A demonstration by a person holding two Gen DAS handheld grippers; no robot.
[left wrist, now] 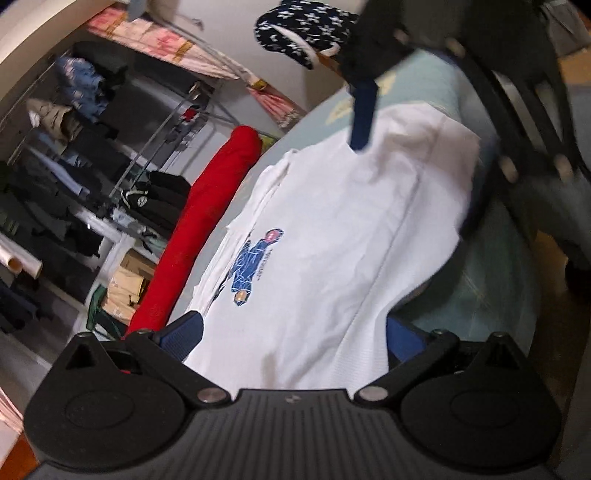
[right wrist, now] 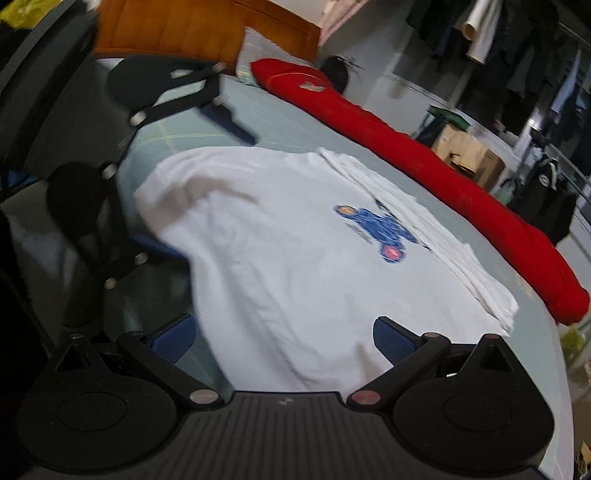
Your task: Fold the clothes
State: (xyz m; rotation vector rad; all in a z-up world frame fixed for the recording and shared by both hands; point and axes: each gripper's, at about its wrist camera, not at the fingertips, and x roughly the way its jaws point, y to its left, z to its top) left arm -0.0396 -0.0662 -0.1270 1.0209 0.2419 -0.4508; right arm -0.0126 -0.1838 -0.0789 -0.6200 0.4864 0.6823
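Note:
A white T-shirt [left wrist: 332, 236] [right wrist: 280, 236] with a blue figure print lies partly folded on a pale teal bed surface [left wrist: 495, 295] [right wrist: 280, 114]. My left gripper [left wrist: 293, 338] is open, and the shirt's near edge lies between its blue fingers [left wrist: 184, 336]. My right gripper [right wrist: 282, 339] is open too, straddling another edge of the shirt. Each gripper shows in the other's view: the right gripper [left wrist: 417, 166] over the shirt's far end, the left gripper [right wrist: 195, 184] at the shirt's left edge, both blurred and spread apart.
A long red rolled cloth [left wrist: 199, 229] [right wrist: 424, 162] lies along the bed's far edge. Beyond it are a rack of hanging dark clothes [left wrist: 74, 166], cardboard boxes [right wrist: 469, 155] and a wooden headboard [right wrist: 207, 29]. A dark patterned garment [left wrist: 306, 29] hangs above.

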